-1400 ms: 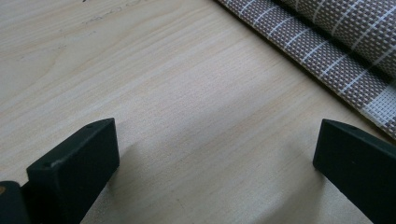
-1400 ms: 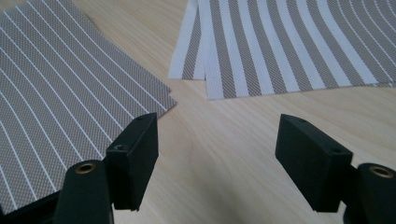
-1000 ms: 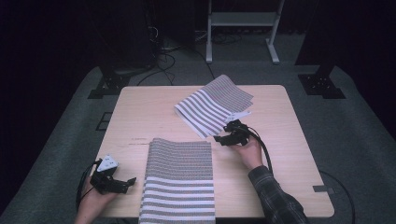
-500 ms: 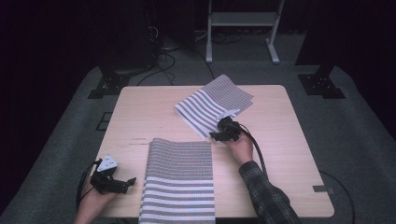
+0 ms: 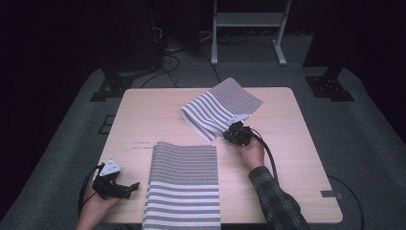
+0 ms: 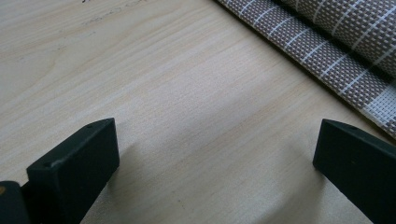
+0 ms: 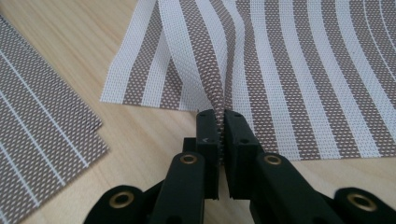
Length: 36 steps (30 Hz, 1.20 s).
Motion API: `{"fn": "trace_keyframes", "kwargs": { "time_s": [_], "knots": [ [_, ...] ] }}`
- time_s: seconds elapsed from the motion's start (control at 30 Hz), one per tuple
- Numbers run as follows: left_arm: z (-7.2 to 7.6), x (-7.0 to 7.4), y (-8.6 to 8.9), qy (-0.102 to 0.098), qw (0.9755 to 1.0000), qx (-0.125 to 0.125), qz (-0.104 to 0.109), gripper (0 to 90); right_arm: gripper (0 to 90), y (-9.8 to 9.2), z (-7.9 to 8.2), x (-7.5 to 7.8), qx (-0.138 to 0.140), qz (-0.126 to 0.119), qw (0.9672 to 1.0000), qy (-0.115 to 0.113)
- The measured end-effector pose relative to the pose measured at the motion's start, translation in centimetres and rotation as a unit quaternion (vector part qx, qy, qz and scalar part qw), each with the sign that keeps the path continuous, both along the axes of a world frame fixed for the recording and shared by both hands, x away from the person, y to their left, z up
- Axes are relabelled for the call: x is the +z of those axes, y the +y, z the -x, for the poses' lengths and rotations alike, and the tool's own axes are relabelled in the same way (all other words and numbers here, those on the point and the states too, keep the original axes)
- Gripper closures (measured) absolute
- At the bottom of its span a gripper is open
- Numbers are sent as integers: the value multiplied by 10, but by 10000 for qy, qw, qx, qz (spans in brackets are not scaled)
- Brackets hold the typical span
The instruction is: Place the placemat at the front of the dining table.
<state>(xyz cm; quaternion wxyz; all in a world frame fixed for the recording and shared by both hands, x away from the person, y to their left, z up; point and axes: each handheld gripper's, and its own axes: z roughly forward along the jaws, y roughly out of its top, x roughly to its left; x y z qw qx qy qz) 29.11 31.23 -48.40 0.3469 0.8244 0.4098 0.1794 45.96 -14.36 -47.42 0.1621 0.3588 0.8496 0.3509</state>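
Observation:
Two striped woven placemats lie on the wooden table (image 5: 297, 143). The far placemat (image 5: 221, 108) sits askew near the middle back, partly folded. My right gripper (image 5: 229, 135) has just closed on its near edge; in the right gripper view the jaws are shut on a pinched ridge of the striped placemat (image 7: 261, 60), right gripper (image 7: 220, 122). The near placemat (image 5: 184, 184) lies flat at the front and hangs over the table edge. My left gripper (image 5: 129, 188) rests on the table left of it, jaws wide open over bare wood (image 6: 201, 116), nothing between them, with the near placemat's (image 6: 355, 56) edge beside.
Beyond the table stand a white metal frame (image 5: 244, 21), black stands (image 5: 330, 86) and cables on grey carpet. A cable (image 5: 268, 158) trails from the right gripper along the person's plaid sleeve (image 5: 275, 201). A patch of tape (image 5: 329, 193) marks the table's front right.
My right gripper has slid left along the far placemat's near edge and shut on it, bunching the weave. The left gripper has stayed put.

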Motion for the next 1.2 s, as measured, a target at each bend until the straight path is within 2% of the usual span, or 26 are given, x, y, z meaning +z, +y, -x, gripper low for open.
{"fn": "trace_keyframes", "kwargs": {
  "time_s": [0.17,0.33,0.47,0.77,0.97,1.2],
  "knots": [
    [0,0,0,0,10000,0,0,0,871,-10,5,3,36,19,9999,157],
    [0,0,0,-1,10000,-2,-10,0,875,-20,11,12,5,53,10000,64],
    [-1,0,0,-2,10000,2,-7,0,878,-17,11,29,75,1,9999,-86],
    [-1,0,0,-4,10000,1,-8,0,880,15,7,65,364,-101,9986,-368],
    [-1,0,0,-4,10000,-6,-7,0,882,42,4,78,592,-121,9971,-454],
    [-1,0,0,3,10000,-6,-14,0,882,83,-3,96,944,-96,9941,-523]
  ]
}}
